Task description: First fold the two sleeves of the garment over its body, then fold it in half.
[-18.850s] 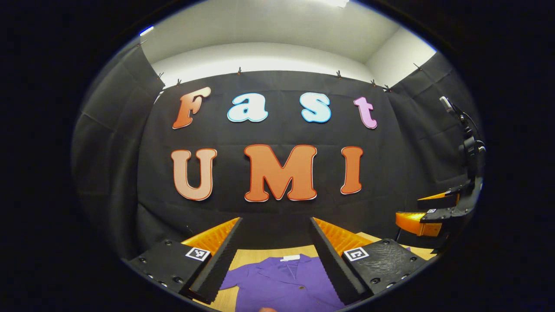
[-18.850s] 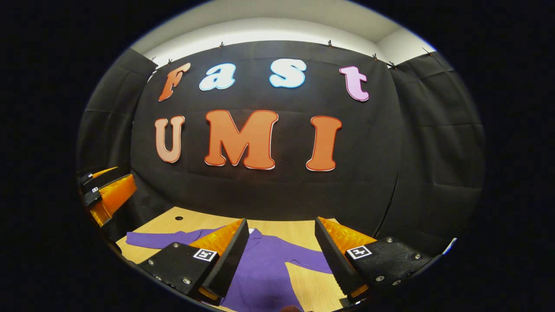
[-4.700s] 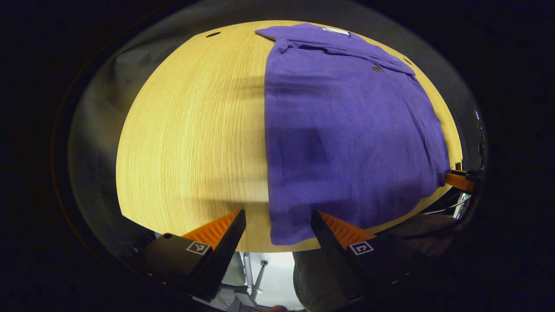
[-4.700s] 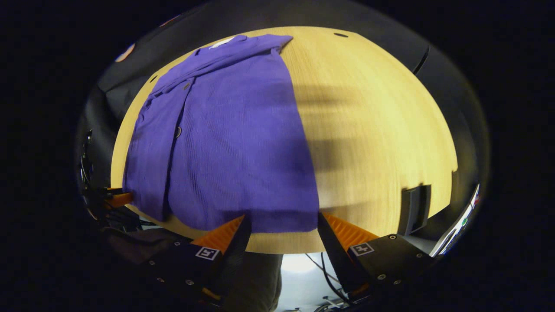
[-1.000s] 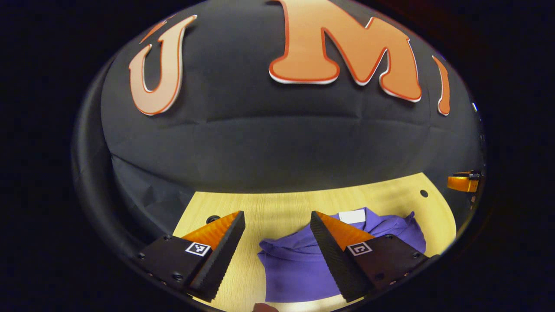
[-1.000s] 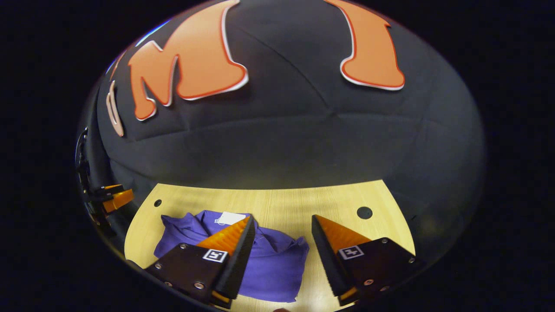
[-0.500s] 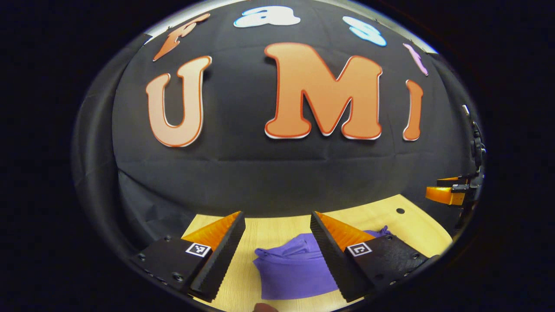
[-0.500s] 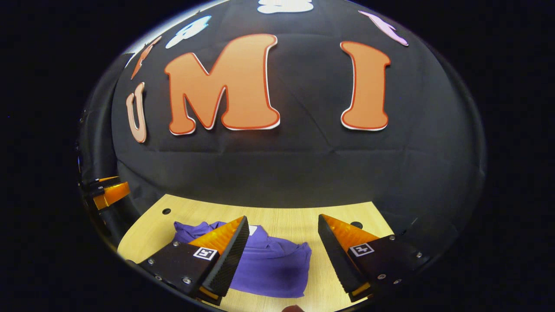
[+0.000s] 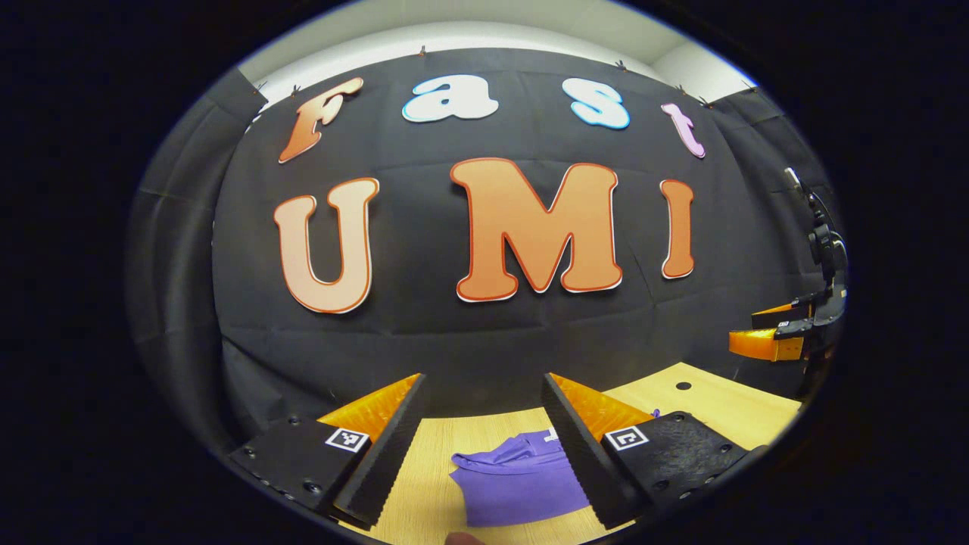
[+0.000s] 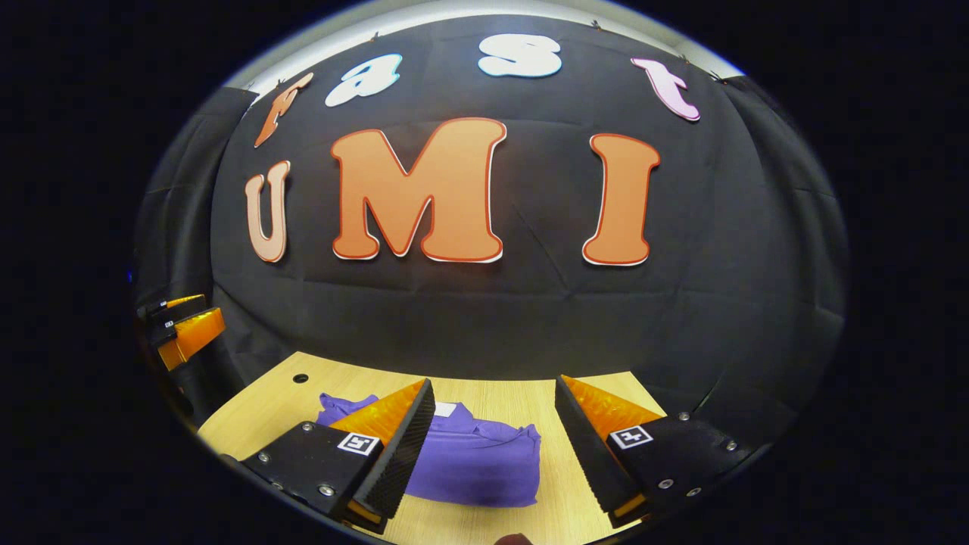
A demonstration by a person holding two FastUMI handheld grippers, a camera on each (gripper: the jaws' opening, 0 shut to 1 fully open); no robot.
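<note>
A pale wooden table runs up to the black cloth wall, and above the cloth a strip of white wall and ceiling shows. Small round holes sit in the tabletop, one near the far right corner in the left gripper view and one near the far left corner in the right gripper view.

The garment lies on the table as a compact purple bundle, sleeves tucked in and the body doubled over (its near edge is a smooth fold, its far edge bunched). A white tag shows at the far edge in the right gripper view, just beside that gripper's left finger.

The left gripper hangs above the table with its fingers spread wide, nothing between them; the garment lies below the gap and partly behind the right finger. The right gripper is likewise spread and empty, with the garment below and partly behind its left finger.

The left gripper view also catches the right gripper far off at its right edge, raised above the table, with a dark stand rising behind it. The right gripper view catches the left gripper at its left edge, also raised (the gap of each looks narrow at that distance, too small to judge there).
</note>
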